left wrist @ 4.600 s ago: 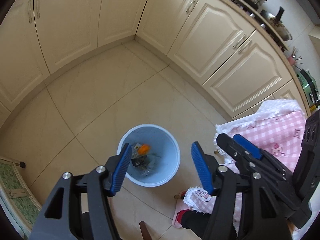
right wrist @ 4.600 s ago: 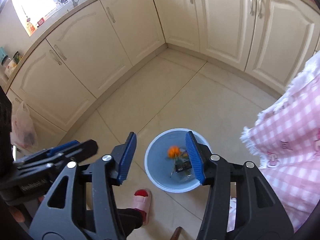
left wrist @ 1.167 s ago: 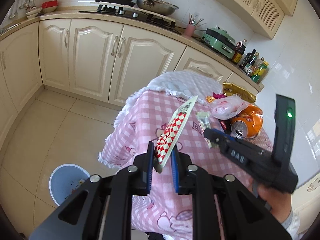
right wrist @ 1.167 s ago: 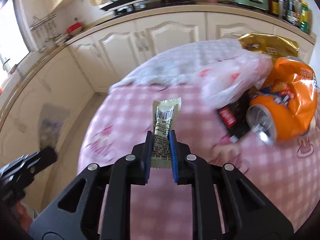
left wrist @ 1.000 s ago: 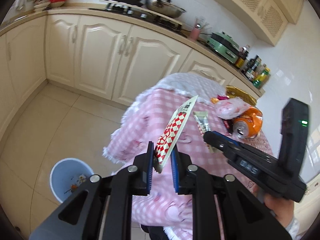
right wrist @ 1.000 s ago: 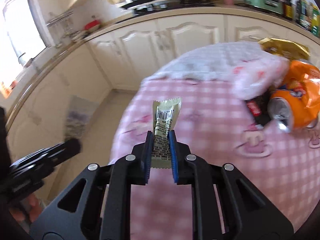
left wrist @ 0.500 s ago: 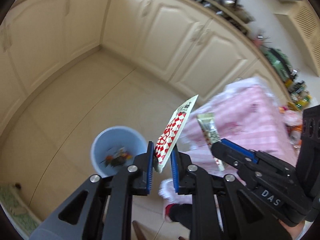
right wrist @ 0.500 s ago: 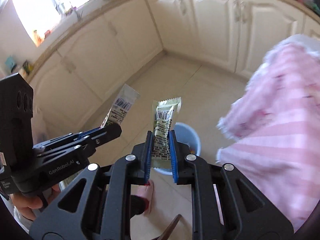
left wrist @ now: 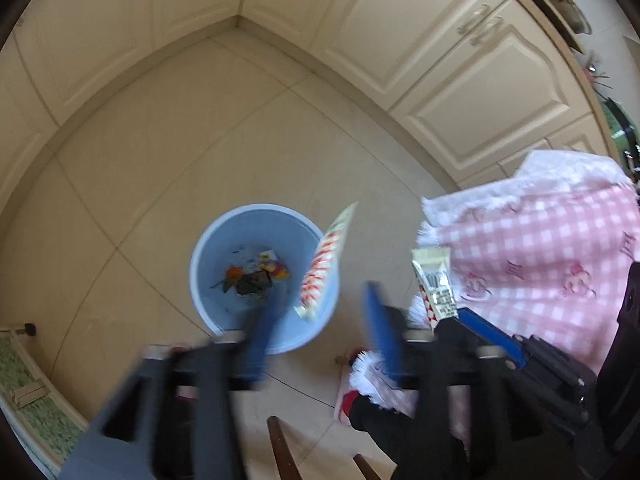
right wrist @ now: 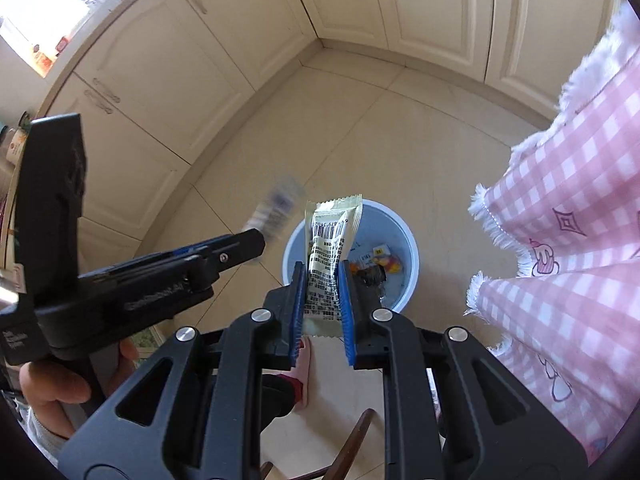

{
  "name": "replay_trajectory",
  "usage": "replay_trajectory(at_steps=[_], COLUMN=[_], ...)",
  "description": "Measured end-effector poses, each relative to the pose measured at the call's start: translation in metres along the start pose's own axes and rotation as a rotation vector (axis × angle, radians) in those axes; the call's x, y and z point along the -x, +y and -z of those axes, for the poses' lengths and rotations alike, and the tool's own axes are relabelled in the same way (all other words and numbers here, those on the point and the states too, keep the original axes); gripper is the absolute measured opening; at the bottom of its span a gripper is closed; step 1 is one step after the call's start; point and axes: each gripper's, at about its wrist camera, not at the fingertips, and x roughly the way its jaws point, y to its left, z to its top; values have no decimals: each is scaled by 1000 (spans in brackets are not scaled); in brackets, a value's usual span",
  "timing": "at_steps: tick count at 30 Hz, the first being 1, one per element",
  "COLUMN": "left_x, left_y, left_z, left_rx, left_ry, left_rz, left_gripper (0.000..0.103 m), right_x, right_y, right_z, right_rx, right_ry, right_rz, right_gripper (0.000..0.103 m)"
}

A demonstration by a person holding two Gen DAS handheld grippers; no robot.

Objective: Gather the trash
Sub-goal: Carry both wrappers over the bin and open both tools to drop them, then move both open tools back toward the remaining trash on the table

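A pale blue bin [left wrist: 200,248] stands on the tiled floor with scraps at its bottom. My left gripper [left wrist: 320,304] hangs over the bin's near rim and its jaws are opening. The red-and-white wrapper [left wrist: 324,264] floats loose between them, touching neither pad. In the right wrist view that wrapper [right wrist: 276,206] is a blur off the left gripper's tip [right wrist: 256,244]. My right gripper [right wrist: 322,276] is shut on a beige wrapper [right wrist: 330,248] with a barcode, held upright above the bin [right wrist: 412,256]. The beige wrapper [left wrist: 434,284] also shows in the left wrist view.
The pink checked tablecloth [left wrist: 540,240] [right wrist: 580,200] hangs close on the right of the bin. Cream cabinets [left wrist: 440,60] line the far walls. A person's red slipper [left wrist: 348,400] and a dark wooden chair part [left wrist: 280,448] are below. A green mat [left wrist: 24,380] lies left.
Both grippers swung from the table down over the bin. The left jaws have parted and let go of the red-and-white wrapper. The right still holds the beige wrapper.
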Motion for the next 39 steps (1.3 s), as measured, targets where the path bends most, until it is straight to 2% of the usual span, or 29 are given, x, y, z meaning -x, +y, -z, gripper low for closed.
replay_trajectory(at_steps=[8, 14, 27, 32, 39], left_x=[3, 21, 62, 84, 123], left_y=[10, 26, 38, 33, -3], left_z=[3, 5, 7, 11, 20], left_rx=[10, 52, 69, 67, -2], left_ry=[-9, -48, -115, -153, -213], left_rz=[-29, -45, -49, -38, 3], left_gripper=[60, 60, 60, 60, 60], right_x=[-14, -20, -8, 14, 80], right_y=[2, 14, 46, 50, 47], right_z=[-5, -8, -28, -28, -14], right_rx=[-3, 12, 51, 62, 57], right_ry=[14, 14, -69, -104, -207], right_rz=[-7, -16, -48, -27, 9], right_gripper=[17, 17, 24, 24, 24])
